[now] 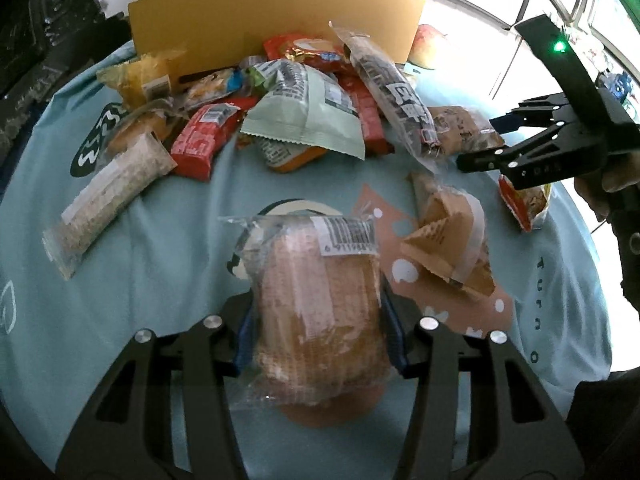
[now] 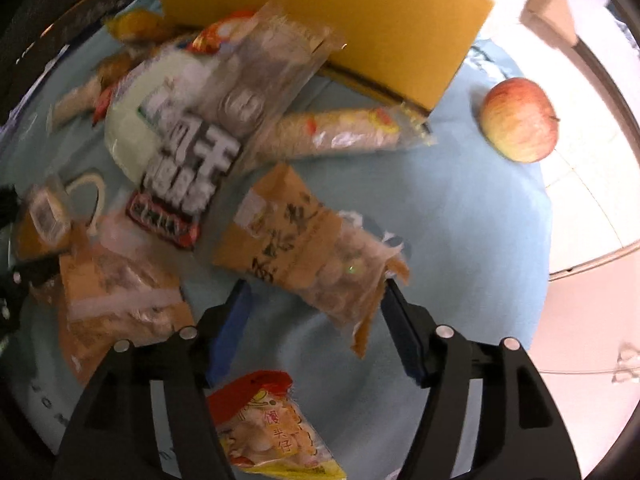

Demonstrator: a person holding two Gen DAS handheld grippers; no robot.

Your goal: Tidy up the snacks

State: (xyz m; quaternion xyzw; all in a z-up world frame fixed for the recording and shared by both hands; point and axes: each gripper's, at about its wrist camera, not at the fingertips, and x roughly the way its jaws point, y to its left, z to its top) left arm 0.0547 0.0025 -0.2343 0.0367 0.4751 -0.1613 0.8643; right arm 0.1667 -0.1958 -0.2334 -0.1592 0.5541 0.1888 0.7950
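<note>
The left claw (image 1: pixel 320 336) grips a clear-wrapped brown bread loaf (image 1: pixel 320 300) just above the light-blue-clothed counter (image 1: pixel 160 264). The right claw (image 2: pixel 316 320) hangs released, seemingly around a crinkly brown biscuit packet (image 2: pixel 312 256); the slick wrapper could slip.

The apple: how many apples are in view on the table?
1. The apple lies on the blue cloth, right of the yellow box, apart from the snack pile. Others may be hidden behind the box.

One apple (image 2: pixel 519 120) and one yellow cardboard box (image 1: pixel 276 28) stood at the frame's top. Roughly a dozen wrapped snacks (image 1: pixel 304 116) were piled centre frame, with three red bars (image 1: pixel 204 142) among them.
</note>
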